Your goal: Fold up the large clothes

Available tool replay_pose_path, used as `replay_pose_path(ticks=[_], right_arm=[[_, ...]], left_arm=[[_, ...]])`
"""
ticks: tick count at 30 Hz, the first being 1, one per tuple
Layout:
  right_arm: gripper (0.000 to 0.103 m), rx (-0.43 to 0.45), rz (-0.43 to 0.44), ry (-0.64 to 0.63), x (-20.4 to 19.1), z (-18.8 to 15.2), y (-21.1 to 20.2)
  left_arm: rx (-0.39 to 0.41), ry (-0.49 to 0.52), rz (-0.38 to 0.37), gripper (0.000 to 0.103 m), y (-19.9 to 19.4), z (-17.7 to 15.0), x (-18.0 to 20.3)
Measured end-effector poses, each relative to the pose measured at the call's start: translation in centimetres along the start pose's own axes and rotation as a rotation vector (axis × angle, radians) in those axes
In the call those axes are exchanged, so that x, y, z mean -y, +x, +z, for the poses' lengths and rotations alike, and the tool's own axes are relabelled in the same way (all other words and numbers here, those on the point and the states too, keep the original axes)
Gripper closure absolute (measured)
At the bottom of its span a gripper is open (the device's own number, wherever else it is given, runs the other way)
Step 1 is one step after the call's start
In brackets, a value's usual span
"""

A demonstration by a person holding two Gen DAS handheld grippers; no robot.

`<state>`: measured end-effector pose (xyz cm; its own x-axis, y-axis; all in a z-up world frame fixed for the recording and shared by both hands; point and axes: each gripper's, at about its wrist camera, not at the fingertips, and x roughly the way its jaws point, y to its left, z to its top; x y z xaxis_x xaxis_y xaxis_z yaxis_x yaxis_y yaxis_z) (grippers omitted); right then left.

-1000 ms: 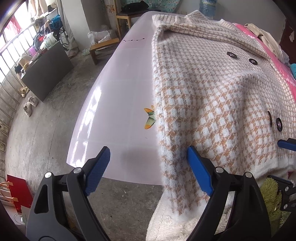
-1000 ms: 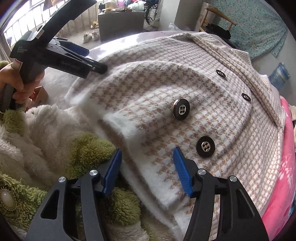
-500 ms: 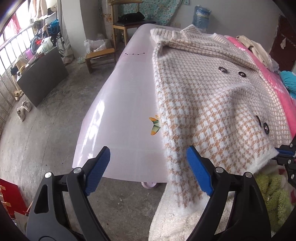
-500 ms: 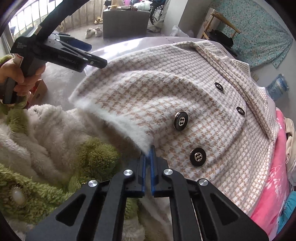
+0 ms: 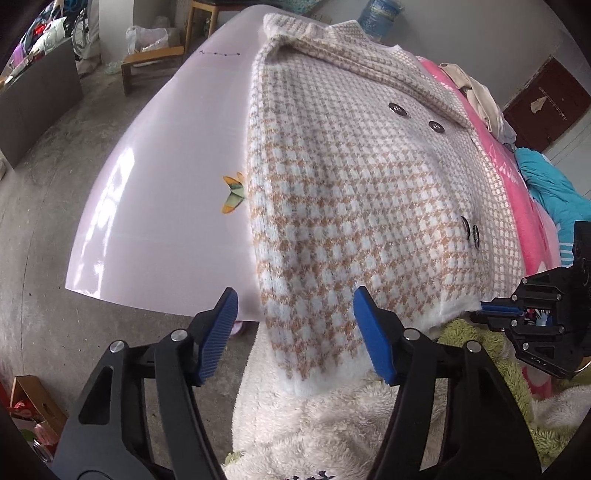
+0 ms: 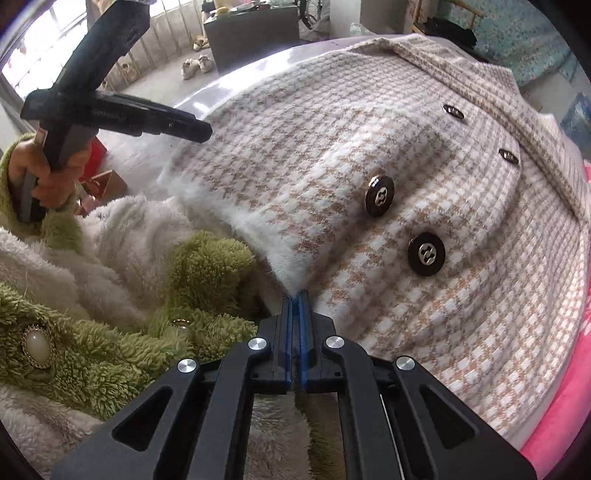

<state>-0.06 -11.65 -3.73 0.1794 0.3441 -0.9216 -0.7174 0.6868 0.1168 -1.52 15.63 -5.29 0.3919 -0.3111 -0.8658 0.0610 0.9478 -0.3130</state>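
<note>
On the shiny pale pink table (image 5: 155,192) we see the big checked coat (image 5: 351,192) lying flat and long. Its collar (image 5: 354,48) points to the far end of the table, and its fluffy white bottom edge (image 5: 317,384) hangs over the near end, toward us. So the coat runs the long way down the table, along its right side.

Our right gripper (image 6: 295,295) is pinched tight on the bottom corner of the coat, just below the two big black buttons (image 6: 379,195). Our left gripper (image 5: 291,332) is partly open. Its jaws have just been closing in, and the hanging bottom edge of the coat sits between the blue pads (image 5: 218,336). We cannot see the pads pressing on it.

A little orange butterfly picture (image 5: 233,194) is on the table, just beside the left edge of the coat. A pink blanket (image 5: 517,192) lies on the far side of the coat from the butterfly. Fluffy green and white clothing (image 6: 110,295) is bunched up right against the near end of the coat, under both grippers.

Only the right wrist view shows the hand (image 6: 51,177) in a green sleeve that holds the left gripper. Only the left wrist view shows the bare table, the grey floor (image 5: 44,221) and a big water bottle (image 5: 380,16) past the collar.
</note>
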Motion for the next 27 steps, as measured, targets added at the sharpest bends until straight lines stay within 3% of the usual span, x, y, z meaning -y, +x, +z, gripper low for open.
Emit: replay_pose_path(ticks=[2,5,6,7,15,20,22,23,24,25,27], right_arm=[[0.097,0.012,0.071,0.077,0.9,-0.6,-0.8],[0.067,0.097,0.122,0.213,2.8,-2.0,-3.5],[0.052,0.127,0.102,0.261,3.4,-2.7,-4.4],[0.044,0.157,0.070,0.318,4.2,-3.7,-5.4],[0.041,0.224,0.009,0.775,11.3,-12.5,-9.0],[0.041,0.197,0.015,0.961,13.3,-16.5,-6.8],[0.045,0.175,0.042,1.002,13.4,-16.9,-5.0],[0.052,0.167,0.054,1.008,13.1,-16.8,-4.4],[0.078,0.154,0.071,1.008,12.9,-16.8,-4.0],[0.091,0.155,0.077,1.005,12.4,-16.7,-4.1],[0.092,0.185,0.062,0.968,11.9,-16.1,-5.4]], left_arm=[[-0.016,0.001,0.004,0.049,0.4,0.1,0.4],[-0.036,0.010,0.009,0.054,0.5,-0.3,0.9],[-0.046,0.010,0.009,0.054,0.5,-0.4,1.0],[-0.055,0.009,0.010,0.055,0.6,-0.7,1.1],[-0.081,0.009,0.032,0.071,0.7,-1.9,1.1],[-0.103,-0.002,0.022,0.073,0.9,-1.9,0.7],[-0.097,0.009,0.028,0.082,0.9,-1.8,0.9],[-0.089,0.018,0.025,0.088,0.6,-1.9,1.0],[-0.079,0.030,0.020,0.092,0.3,-1.9,1.3],[-0.063,0.045,0.014,0.095,-0.2,-1.9,1.5],[-0.016,0.073,-0.023,0.096,-1.6,-1.8,2.0]])
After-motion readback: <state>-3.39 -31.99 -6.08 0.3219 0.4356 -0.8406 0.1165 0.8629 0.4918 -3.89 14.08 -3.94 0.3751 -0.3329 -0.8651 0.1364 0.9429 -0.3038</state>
